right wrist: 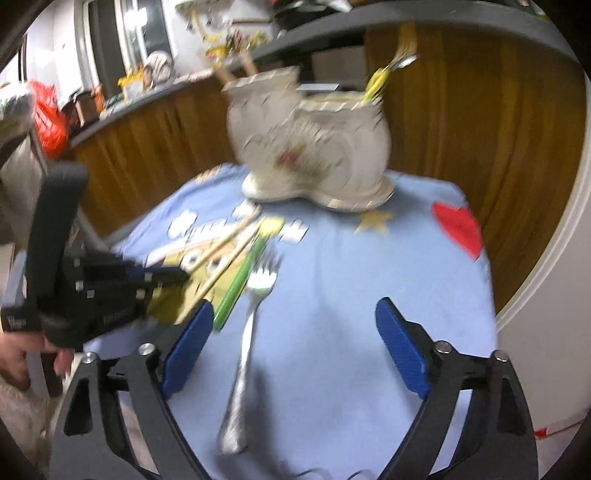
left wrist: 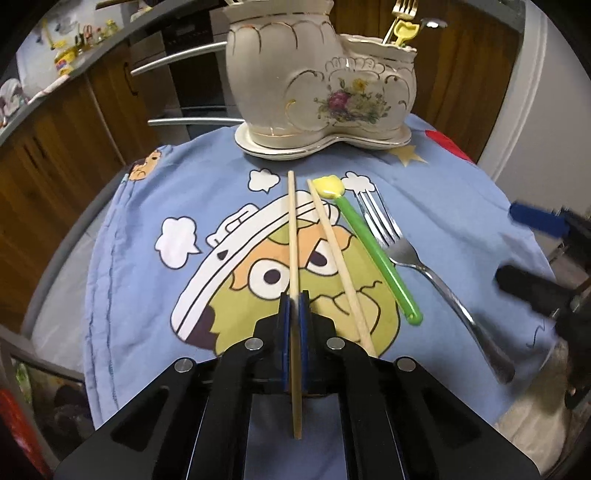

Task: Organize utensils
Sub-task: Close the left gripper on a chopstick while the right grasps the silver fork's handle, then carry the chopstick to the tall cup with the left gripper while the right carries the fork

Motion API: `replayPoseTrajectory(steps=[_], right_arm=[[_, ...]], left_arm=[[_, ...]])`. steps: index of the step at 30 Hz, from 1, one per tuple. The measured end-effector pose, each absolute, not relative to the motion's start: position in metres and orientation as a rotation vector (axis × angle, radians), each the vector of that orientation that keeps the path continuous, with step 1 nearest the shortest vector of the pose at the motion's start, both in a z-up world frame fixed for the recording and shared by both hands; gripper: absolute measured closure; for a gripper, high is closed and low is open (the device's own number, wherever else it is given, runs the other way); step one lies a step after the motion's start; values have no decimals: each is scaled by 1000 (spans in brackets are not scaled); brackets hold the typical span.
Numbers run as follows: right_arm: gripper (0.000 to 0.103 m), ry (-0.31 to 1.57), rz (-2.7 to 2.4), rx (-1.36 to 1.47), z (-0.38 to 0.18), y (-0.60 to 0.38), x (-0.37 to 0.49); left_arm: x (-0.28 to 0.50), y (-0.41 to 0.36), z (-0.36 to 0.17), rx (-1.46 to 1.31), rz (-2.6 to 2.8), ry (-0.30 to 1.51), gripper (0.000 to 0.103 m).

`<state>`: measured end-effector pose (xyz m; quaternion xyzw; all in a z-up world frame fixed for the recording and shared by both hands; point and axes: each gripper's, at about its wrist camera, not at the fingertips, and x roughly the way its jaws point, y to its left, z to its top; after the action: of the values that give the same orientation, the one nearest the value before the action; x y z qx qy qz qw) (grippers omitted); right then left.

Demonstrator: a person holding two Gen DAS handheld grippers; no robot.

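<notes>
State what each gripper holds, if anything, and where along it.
The left gripper is shut on a chopstick, gripping near its lower end. The right gripper is open, holding nothing.

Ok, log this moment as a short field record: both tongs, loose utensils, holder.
left tongs: shut on one chopstick
right tongs: open, holding nothing, above the fork
loose on cloth: second chopstick, green-handled spoon, fork
holder: ceramic, boot-shaped, on a saucer, far side of cloth
already in holder: gold fork, yellow utensil
</notes>
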<state>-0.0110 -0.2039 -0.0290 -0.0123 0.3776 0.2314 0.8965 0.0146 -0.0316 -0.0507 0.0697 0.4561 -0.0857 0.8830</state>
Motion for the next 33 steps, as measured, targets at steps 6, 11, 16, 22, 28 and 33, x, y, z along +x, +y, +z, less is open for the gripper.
replayPoseTrajectory(steps=[6, 11, 16, 22, 28, 33], right_arm=[[52, 879, 495, -151, -41, -170, -17], [78, 938, 472, -225, -40, -149, -7], [81, 1020, 463, -222, -43, -143, 5], [97, 1048, 457, -232, -41, -140, 11], [98, 979, 458, -180, -35, -148, 0], [98, 832, 496, -95, -12, -164, -18]], left_arm=[[-1, -17, -40, 119, -199, 885, 98], [-12, -6, -30, 83, -238, 849, 98], [-20, 2, -21, 62, -266, 817, 98], [-23, 10, -19, 42, -285, 797, 98], [-28, 10, -12, 37, -321, 761, 98], [-33, 10, -2, 30, -353, 711, 98]])
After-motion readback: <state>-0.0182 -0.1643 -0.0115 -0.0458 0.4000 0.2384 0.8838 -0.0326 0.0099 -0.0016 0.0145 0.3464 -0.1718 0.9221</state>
